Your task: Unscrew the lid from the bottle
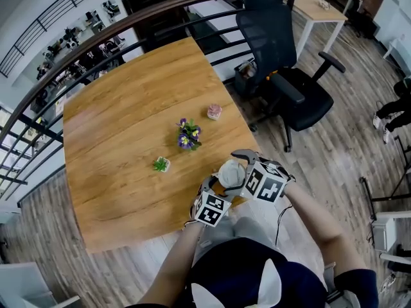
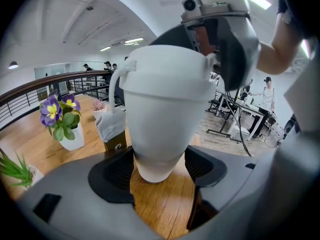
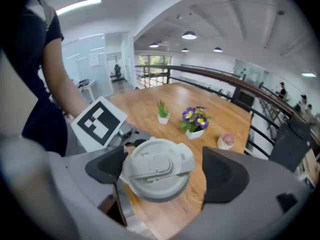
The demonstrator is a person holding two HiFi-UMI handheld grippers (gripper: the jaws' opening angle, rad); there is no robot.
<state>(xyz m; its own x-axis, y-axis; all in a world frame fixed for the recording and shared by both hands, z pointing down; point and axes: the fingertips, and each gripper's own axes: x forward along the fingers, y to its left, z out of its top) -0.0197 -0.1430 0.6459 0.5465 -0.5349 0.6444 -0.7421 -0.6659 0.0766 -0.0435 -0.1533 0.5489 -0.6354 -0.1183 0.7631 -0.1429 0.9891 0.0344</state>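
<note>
Bottle (image 1: 231,172) at table (image 1: 122,127) near edge, flowerpot (image 1: 188,135) behind, chair (image 1: 286,82) right of table

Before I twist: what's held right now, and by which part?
Left gripper clamps the white bottle at its lower body; right gripper holds nothing, jaws open around the lid.

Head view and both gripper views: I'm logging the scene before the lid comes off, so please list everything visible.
bottle: one, white, at the table's near edge
lid: one, white, on the bottle
purple-flowered plant: one, white pot, table middle
green plant: one, white pot, left of the flowers
pink plant: one, pale pot, beyond the flowers
table: one, wooden
office chair: one, black, beside the table
railing: one, dark, behind the table
left hand-held gripper: one, grey, shut on the bottle's base
right hand-held gripper: one, grey, jaws open around the lid
</note>
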